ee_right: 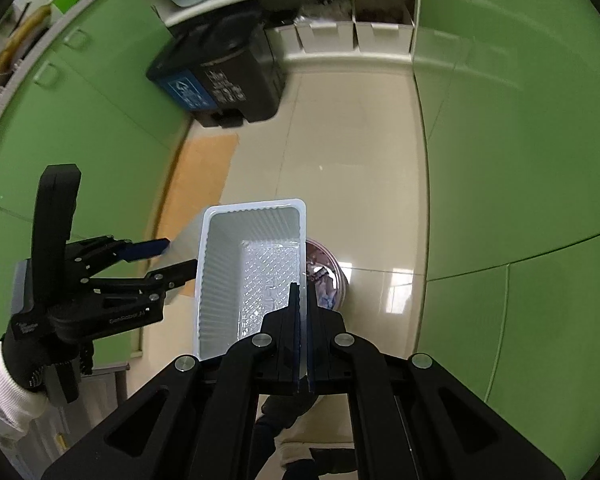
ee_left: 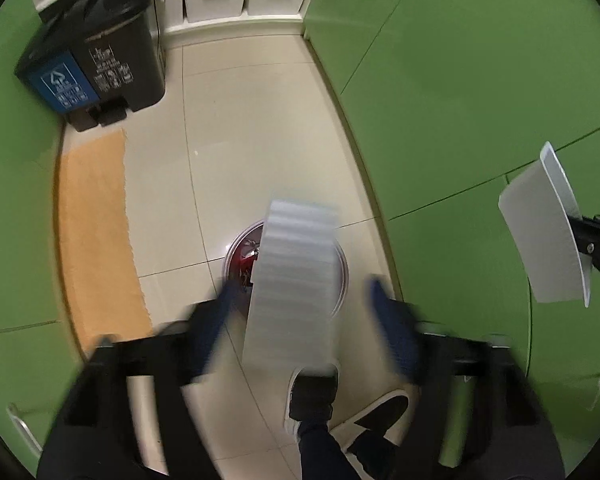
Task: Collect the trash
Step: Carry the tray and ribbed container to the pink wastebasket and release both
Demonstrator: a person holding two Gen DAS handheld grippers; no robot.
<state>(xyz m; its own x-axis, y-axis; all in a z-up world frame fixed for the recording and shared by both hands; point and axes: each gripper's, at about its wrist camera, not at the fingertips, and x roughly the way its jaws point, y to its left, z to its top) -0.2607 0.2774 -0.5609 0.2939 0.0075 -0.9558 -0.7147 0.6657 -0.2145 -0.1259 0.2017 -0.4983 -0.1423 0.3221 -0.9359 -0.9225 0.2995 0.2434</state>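
We are holding two white plastic trays above the beige tiled floor [ee_left: 236, 128] between green cabinet fronts. Our right gripper [ee_right: 300, 292] is clenching its fingers on the long side wall of a white rectangular plastic tray with ribbed walls [ee_right: 228, 276], which is facing its open side to the right wrist camera; the same tray is showing at the right edge of the left wrist view [ee_left: 544, 236]. In front of our left gripper [ee_left: 300, 296] a second white ribbed plastic tray [ee_left: 296, 276] is appearing blurred between the blue-padded fingers [ee_left: 388, 320]. These fingers are standing wide apart and not touching it, so this tray is released. In the right wrist view the left gripper [ee_right: 168, 258] is just beside the held tray. On the floor below the trays, a round clear plastic container with dark red leftovers [ee_right: 326, 276] is lying. A black and blue double pedal trash bin [ee_left: 96, 68] is standing in the far left corner of the floor, with an orange mat [ee_left: 96, 240] along the left edge. Our black shoes [ee_left: 312, 396] are showing at the near edge.
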